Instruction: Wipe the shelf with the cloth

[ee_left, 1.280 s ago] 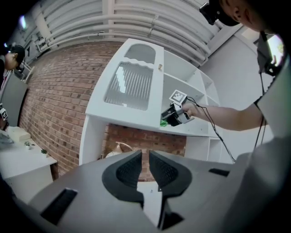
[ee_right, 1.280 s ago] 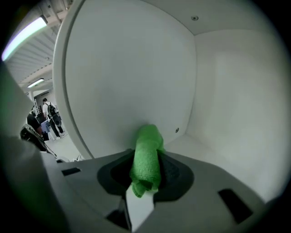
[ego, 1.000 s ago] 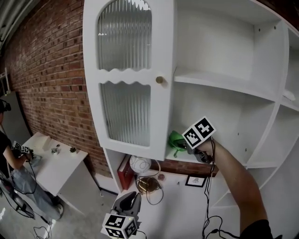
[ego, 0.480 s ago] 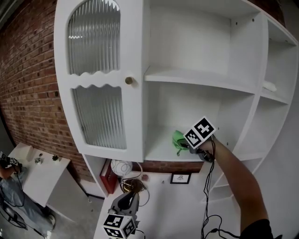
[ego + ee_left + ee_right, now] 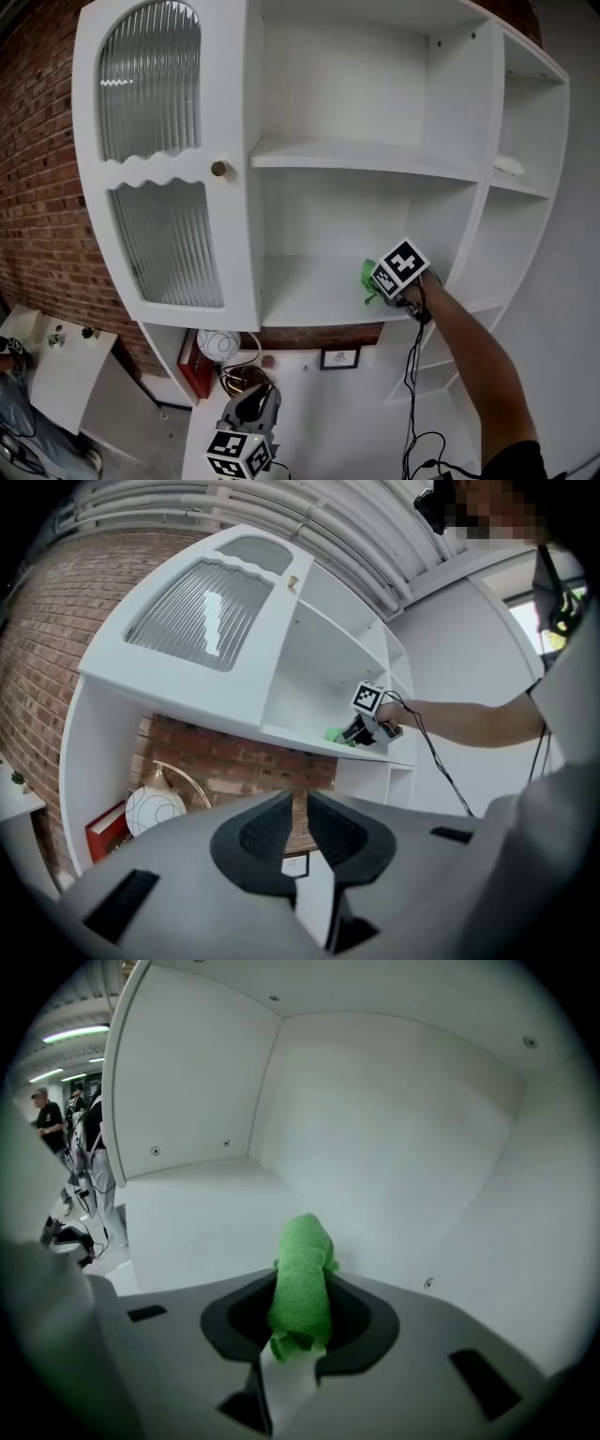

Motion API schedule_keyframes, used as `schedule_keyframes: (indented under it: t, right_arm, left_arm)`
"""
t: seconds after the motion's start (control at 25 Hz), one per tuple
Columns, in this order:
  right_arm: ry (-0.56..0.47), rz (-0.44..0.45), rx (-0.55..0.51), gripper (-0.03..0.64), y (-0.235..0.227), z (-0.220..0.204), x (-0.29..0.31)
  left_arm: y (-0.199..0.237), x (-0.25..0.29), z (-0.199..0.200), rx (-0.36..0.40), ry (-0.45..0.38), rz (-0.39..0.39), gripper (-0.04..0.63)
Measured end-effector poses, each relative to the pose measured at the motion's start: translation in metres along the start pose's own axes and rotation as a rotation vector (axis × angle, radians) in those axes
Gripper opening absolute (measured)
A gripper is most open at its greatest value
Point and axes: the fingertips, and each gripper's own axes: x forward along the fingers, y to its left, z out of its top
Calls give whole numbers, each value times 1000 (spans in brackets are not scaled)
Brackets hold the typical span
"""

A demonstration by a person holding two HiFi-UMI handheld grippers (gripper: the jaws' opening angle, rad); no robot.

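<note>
A bunched green terry cloth (image 5: 303,1269), pinched upright between the jaws of my right gripper (image 5: 300,1321), hangs low over the right part of the white cabinet shelf (image 5: 305,291), near its back wall.

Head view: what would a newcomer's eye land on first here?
The bright green cloth stands out, pinched in the right tongs at a shelf of a tall white cabinet. On the cabinet's left is a door with ribbed glass, with a red brick wall beside it. The left tongs hang low, closed on nothing.
</note>
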Motion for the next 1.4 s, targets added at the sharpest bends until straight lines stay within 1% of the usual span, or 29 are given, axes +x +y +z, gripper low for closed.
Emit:
schedule_keyframes:
  t: [0.08,0.16,0.4,0.6,0.76,0.88,0.96,1.0,1.04,1.08,1.12,1.16,1.2,1.24,1.32,1.36,1.4]
  right_arm:
    - [20,-31,8,97,-7,-7,-3]
    - [45,-73,-19,97,-11,-12,-5]
    - [158,-232,-150,95,-28,-29,-10]
    - [286,-343,-260,95,-36,-41,-9]
    - [373,-414,-346,94,-43,-49,-12]
    - [480,-491,-447,94,-51,-58,-14]
    - [553,-573,-546,94,-60,-62,-19]
    - [560,-618,-595,95,-62,-61,-23]
    - [530,-653,-628,95,-61,-54,-27]
    - [460,-667,-635,95,-56,-43,-30]
    - [359,-653,-613,95,-46,-27,-34]
    - [239,-614,-567,95,-32,-8,-39]
    - [112,-550,-505,97,-16,13,-44]
    - [-15,-459,-428,97,2,33,-48]
    - [-239,-216,-247,95,44,68,-56]
    - [-322,-81,-156,95,65,82,-59]
    - [-380,50,-75,95,86,93,-62]
  left_arm:
    - [-4,3,1,4,0,-19,49]
    - [-6,7,2,4,0,-36,49]
    - [-10,13,-1,5,9,-69,49]
    - [-12,15,-1,-16,19,-84,49]
    - [-10,15,0,-13,14,-83,49]
    - [-9,13,-1,-22,16,-77,49]
    - [-8,12,-2,-27,18,-72,49]
    - [-7,11,-3,-28,19,-68,49]
    - [-6,10,-4,-30,21,-62,49]
    - [-4,8,-5,-32,23,-54,49]
    - [0,7,-6,-35,24,-43,49]
    - [3,6,-7,-39,25,-30,49]
    - [6,5,-9,-45,24,-17,49]
    - [9,2,-10,-50,24,-3,49]
    - [12,-5,-12,-56,25,23,49]
    - [13,-10,-12,-55,26,37,49]
    - [15,-15,-12,-52,26,52,49]
